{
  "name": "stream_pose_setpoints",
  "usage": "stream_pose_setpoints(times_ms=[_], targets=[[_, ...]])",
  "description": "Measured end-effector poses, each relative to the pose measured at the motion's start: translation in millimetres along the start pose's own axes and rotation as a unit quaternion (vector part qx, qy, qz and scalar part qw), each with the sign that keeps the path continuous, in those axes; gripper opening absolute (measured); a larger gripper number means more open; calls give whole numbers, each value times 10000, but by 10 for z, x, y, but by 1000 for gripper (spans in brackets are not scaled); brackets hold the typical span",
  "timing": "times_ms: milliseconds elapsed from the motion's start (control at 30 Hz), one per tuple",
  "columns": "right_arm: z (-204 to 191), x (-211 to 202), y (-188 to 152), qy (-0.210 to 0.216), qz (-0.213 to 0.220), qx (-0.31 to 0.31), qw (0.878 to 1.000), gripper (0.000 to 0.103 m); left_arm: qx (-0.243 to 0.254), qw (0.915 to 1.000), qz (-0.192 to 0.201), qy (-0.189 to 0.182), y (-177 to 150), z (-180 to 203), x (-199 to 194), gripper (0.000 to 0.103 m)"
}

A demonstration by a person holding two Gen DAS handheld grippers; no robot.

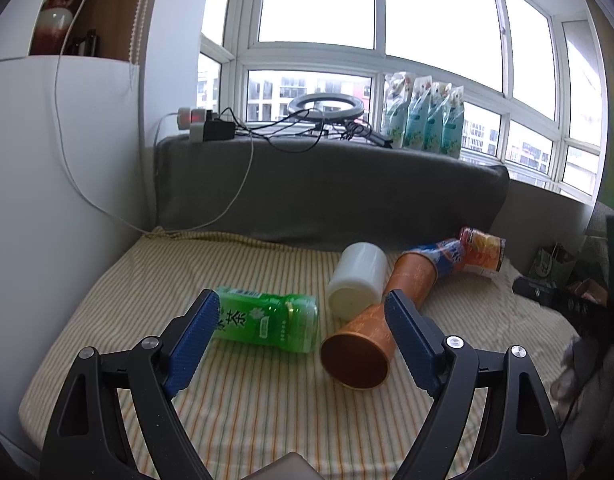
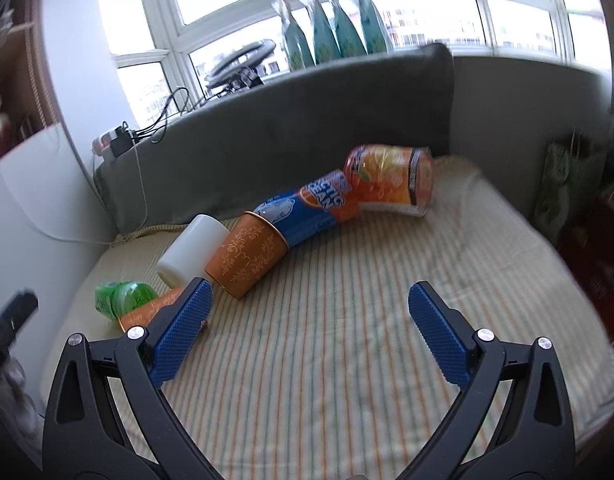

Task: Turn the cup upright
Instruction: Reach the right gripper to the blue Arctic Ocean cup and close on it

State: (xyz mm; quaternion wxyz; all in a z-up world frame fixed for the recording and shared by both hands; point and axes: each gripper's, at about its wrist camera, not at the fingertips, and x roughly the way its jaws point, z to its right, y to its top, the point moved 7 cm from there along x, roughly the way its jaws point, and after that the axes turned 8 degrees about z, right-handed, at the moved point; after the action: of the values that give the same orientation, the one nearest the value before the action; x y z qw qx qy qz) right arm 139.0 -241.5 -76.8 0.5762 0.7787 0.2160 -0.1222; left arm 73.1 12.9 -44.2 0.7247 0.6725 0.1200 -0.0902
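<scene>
Two orange patterned paper cups lie on their sides on the striped cloth. The near cup (image 1: 357,350) shows its base toward me; the far cup (image 1: 413,280) lies behind it. In the right wrist view the far cup (image 2: 247,258) is in the middle, and the near cup (image 2: 147,312) peeks out behind my left finger. A white cup (image 1: 357,278) lies on its side beside them, also in the right wrist view (image 2: 191,250). My left gripper (image 1: 303,308) is open, its right finger beside the near cup. My right gripper (image 2: 311,292) is open and empty over the cloth.
A green tea bottle (image 1: 267,318) lies left of the cups. A blue-orange bottle (image 2: 307,210) and an orange juice bottle (image 2: 391,180) lie behind them. A grey cushion (image 1: 327,188) backs the cloth; cables, a ring light and bags sit on the sill. A white cabinet (image 1: 47,180) stands at left.
</scene>
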Motion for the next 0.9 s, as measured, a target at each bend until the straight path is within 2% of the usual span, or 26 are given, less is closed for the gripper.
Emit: stream_pose_setpoints(times_ms=[233, 600, 700, 900], targets=[[176, 434, 78, 219, -500, 899, 9945, 100, 59, 9997, -227, -3, -139, -44, 32, 84], [271, 1058, 237, 418, -921, 1663, 9809, 100, 107, 9985, -544, -5, -301, -86, 108, 84], [311, 1274, 245, 447, -1109, 2056, 9713, 100, 100, 9982, -588, 4, -332, -97, 129, 84], [387, 1699, 194, 530, -1424, 3077, 9393, 100, 29, 9980, -633, 57, -348, -174, 176, 84]])
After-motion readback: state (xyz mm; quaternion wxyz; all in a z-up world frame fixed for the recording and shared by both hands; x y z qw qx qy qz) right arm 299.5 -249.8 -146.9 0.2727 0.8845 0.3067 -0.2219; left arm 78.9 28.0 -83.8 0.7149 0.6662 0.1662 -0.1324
